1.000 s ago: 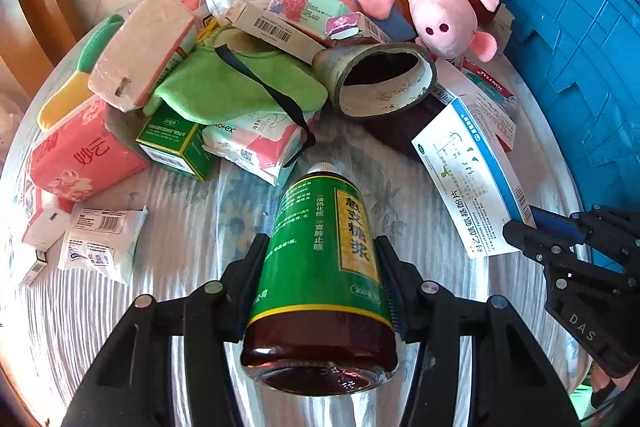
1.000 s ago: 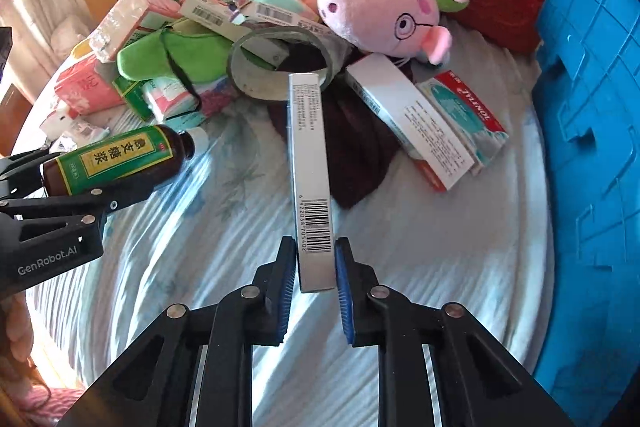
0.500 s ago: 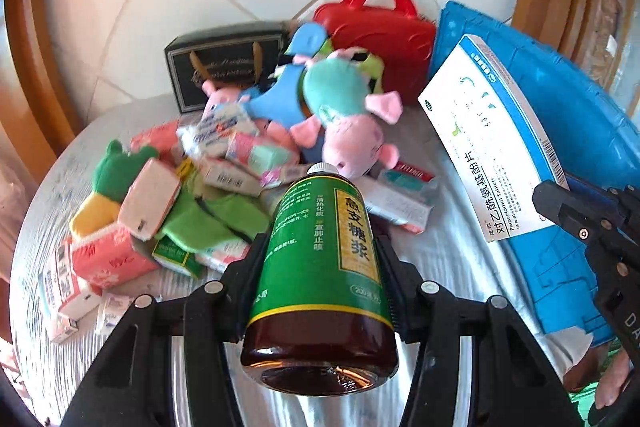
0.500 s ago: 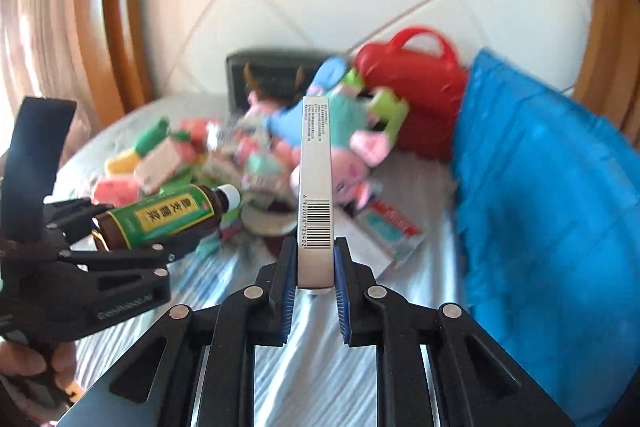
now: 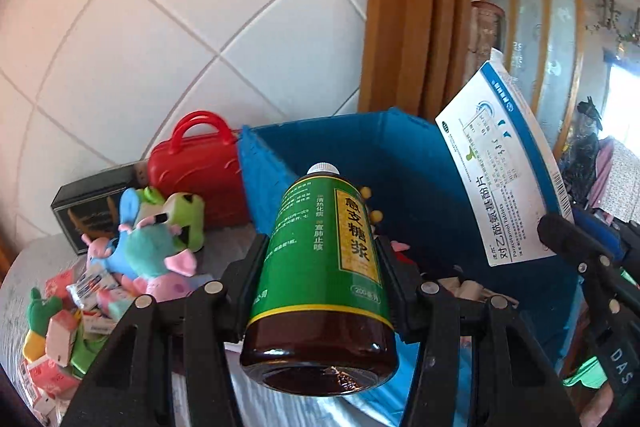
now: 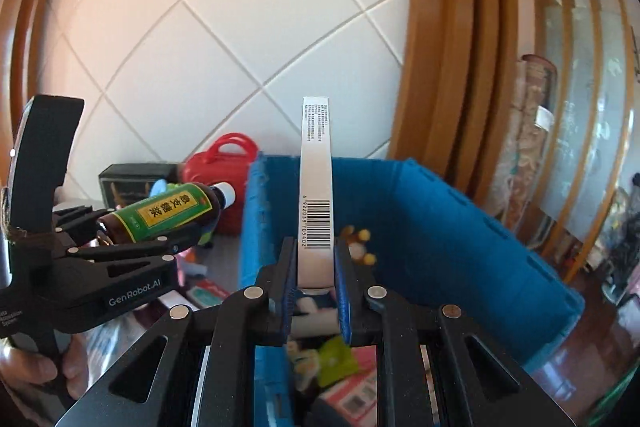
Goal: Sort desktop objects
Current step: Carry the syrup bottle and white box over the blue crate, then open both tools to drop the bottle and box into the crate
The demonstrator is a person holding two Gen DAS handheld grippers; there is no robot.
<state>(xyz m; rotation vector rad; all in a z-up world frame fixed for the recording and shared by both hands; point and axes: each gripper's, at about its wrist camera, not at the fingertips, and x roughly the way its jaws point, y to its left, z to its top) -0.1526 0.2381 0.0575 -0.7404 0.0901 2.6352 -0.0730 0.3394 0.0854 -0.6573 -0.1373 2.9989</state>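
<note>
My left gripper [image 5: 320, 267] is shut on a brown syrup bottle [image 5: 324, 267] with a green and yellow label and a white cap, held above the near rim of the blue crate [image 5: 400, 163]. The bottle also shows in the right wrist view [image 6: 164, 213]. My right gripper [image 6: 316, 259] is shut on a flat white and blue medicine box [image 6: 316, 187], seen edge-on with its barcode, held up over the open crate [image 6: 460, 227]. The same box shows face-on in the left wrist view [image 5: 500, 175]. Several items lie in the crate's bottom [image 6: 344, 371].
On the table at the left lie a pig plush toy [image 5: 152, 251], a red toy case [image 5: 200, 171], a black gift box [image 5: 92, 203] and several small packets [image 5: 60, 331]. A tiled wall and a wooden frame [image 5: 408, 7] stand behind the crate.
Both grippers rose from the table and swung right with their loads, from over the pile to above the blue crate. The crate's inside has come into view.
</note>
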